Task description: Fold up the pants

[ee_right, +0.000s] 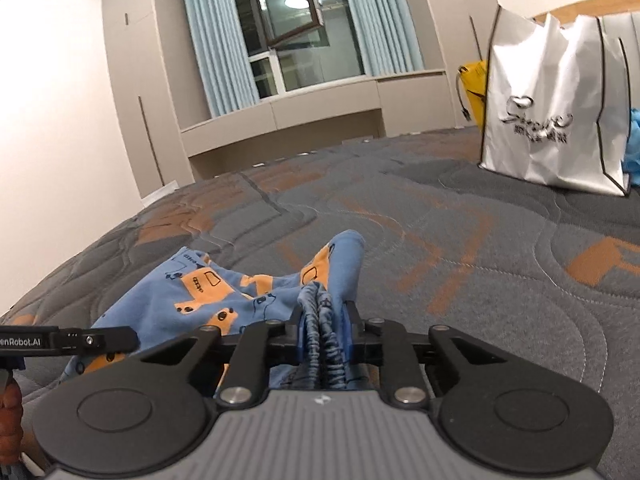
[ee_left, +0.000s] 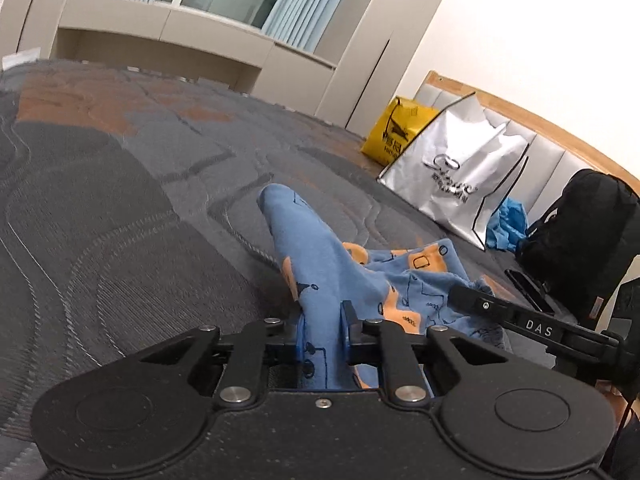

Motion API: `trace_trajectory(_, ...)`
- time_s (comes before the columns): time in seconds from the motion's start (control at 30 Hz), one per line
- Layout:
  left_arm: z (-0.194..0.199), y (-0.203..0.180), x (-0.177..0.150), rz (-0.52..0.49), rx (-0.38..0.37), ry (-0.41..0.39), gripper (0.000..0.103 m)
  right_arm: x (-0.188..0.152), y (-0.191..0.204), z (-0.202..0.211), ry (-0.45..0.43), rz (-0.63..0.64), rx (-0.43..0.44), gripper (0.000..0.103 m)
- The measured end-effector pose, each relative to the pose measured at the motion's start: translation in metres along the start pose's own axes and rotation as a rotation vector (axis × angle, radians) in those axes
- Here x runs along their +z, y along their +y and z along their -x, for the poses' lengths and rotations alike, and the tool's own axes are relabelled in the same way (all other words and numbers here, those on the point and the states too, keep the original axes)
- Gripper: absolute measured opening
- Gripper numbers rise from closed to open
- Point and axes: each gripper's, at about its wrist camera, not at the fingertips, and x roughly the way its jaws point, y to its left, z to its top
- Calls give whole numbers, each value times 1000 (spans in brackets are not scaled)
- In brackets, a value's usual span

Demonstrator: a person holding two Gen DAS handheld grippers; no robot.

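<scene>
Bed cover (ee_left: pixel 120 208): we see a quilted grey spread with orange patches filling the foreground.
White bag (ee_right: pixel 556 104): we find it upright on the cover, dark trim along its edges, printed lettering on its face.
Yellow bag (ee_left: pixel 396 130): it stands just behind the white one, by our reading.
Black backpack (ee_left: pixel 580 236): we see it near the padded headboard (ee_left: pixel 548 152).
Blue crumpled item (ee_left: pixel 506 220): we cannot tell what it is.
Window (ee_right: pixel 296 28): we see pale blue curtains (ee_right: pixel 208 40) on both sides.
</scene>
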Motion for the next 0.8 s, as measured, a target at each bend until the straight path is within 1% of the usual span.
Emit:
trace_trajectory(0.17, 23, 12, 7, 8, 20, -43, 18, 5, 21, 3, -12, 16, 45, 19)
trace_trajectory(0.47, 60, 47, 13, 33, 79, -91, 18, 6, 62, -14, -3, 30, 123, 19)
trace_trajectory(0.63, 77, 66, 27, 11, 108, -124, 18, 9, 90, -26, -19, 29, 160, 19)
trace_trajectory(0.8, 88, 97, 46, -2, 138, -151, 18, 16, 117, -45, -29, 30, 191, 19)
